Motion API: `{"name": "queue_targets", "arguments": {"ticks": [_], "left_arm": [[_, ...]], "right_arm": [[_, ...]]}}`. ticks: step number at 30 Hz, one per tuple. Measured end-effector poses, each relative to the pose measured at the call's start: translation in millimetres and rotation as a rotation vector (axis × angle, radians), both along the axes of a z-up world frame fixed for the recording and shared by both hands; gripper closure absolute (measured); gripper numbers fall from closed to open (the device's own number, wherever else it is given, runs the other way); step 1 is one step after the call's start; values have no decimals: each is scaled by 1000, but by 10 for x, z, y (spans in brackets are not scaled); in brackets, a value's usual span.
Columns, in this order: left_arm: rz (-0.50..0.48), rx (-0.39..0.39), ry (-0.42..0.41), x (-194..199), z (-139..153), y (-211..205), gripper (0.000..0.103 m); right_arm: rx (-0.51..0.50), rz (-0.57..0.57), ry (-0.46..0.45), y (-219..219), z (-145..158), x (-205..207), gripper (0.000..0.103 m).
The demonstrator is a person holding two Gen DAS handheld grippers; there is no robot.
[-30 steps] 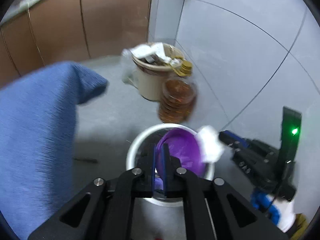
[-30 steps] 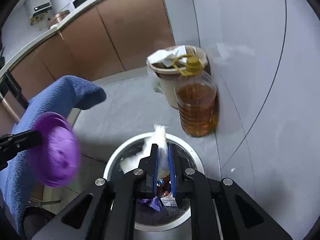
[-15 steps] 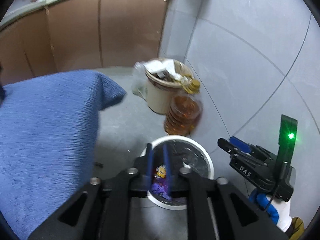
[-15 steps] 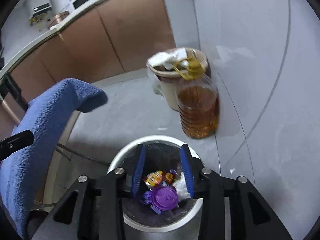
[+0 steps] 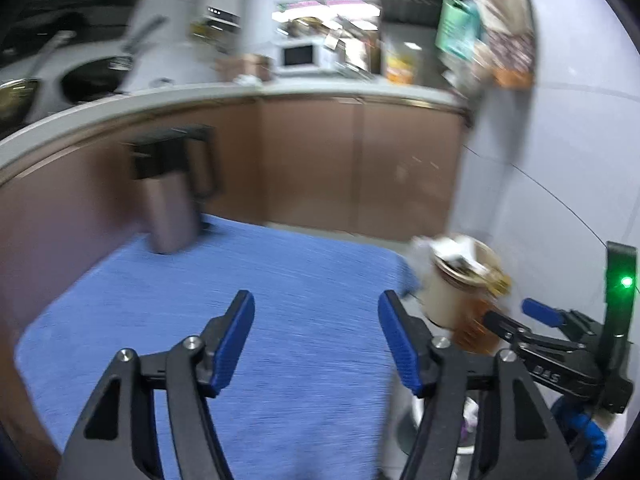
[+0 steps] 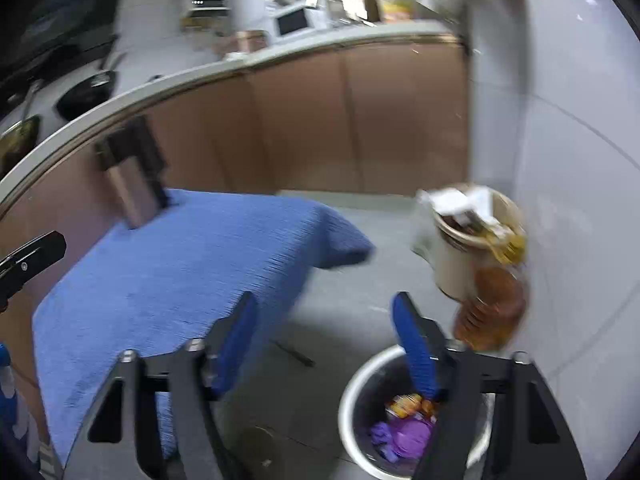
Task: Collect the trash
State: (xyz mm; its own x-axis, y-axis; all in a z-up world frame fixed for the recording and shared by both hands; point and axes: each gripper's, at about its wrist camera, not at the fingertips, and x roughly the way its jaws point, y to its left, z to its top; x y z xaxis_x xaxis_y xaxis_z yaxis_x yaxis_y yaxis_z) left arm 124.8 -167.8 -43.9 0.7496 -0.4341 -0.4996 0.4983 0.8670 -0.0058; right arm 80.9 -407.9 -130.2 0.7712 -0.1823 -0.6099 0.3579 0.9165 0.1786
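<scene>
A: Where are your edges?

B: The desk under its blue cloth fills your left and near field. Its right edge runs down toward your right tongs, and its far right corner hangs over grey floor. Between that edge and the tiled wall on the right is a strip of open floor.

A: And the trash?

B: It sits in the white bin on the floor, near right, close to the wall. You can see a purple lid and a colourful wrapper inside. Just beyond the bin stands an oil bottle, touching or nearly touching a beige bucket stuffed with paper.

A: What else is on the desk?

B: A metal jug at the far left corner.

A: How are you holding the tongs?

B: Your left tongs hover over the blue cloth, spread wide and holding nothing. Your right tongs are spread wide too, empty, with the right finger above the bin's rim.
</scene>
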Motion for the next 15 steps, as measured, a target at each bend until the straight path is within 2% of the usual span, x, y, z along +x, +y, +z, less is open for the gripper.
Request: {"name": "queue_targets", "arguments": {"ticks": [2, 6, 8, 15], "left_arm": [[82, -14, -44, 3, 83, 303, 33], [199, -23, -104, -34, 181, 745, 29], [247, -23, -131, -76, 222, 926, 27], [387, -52, -197, -326, 344, 1462, 19]], "right_arm": [[-24, 50, -24, 222, 150, 94, 22], [-66, 139, -69, 672, 441, 250, 15], [-78, 171, -87, 863, 559, 285, 6], [-141, 275, -147, 1572, 866, 397, 2]]}}
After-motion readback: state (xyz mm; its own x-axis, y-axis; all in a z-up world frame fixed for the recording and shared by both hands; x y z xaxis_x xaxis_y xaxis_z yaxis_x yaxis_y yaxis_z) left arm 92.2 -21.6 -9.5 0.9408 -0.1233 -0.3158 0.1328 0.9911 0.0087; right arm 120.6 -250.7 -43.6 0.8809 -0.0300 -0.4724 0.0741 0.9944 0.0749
